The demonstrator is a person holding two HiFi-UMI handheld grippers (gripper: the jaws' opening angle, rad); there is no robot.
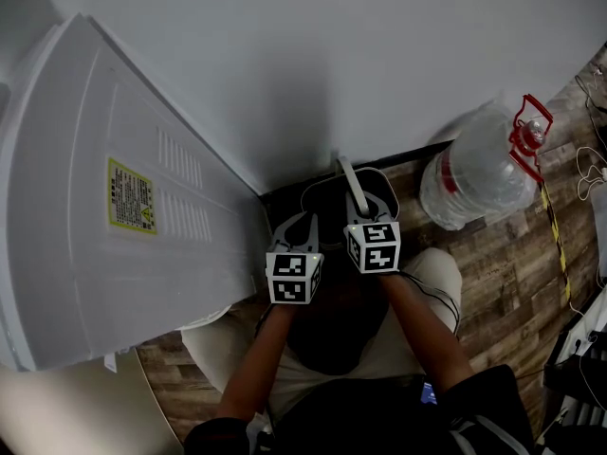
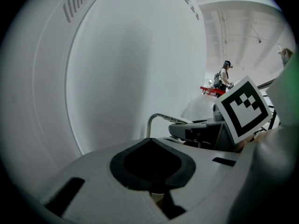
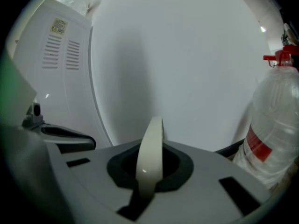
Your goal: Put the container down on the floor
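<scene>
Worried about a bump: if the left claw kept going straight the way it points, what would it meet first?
Probably the white wall, just right of the white appliance; nothing shows between it and the left claw, though depth is unclear.

This looks like a large indoor work hall, not a home; left of the left gripper (image 1: 299, 227) stands a white appliance (image 1: 85, 112) with vents (image 1: 175, 150) and a yellow label (image 1: 130, 197); right of the right gripper (image 1: 370, 192) stands a big water bottle (image 1: 479, 169) on wood-pattern floor (image 1: 512, 273), near loose cables (image 1: 588, 169); far beyond the claws, under a high white ceiling (image 2: 243, 27), a person (image 2: 225, 76) stands.
</scene>
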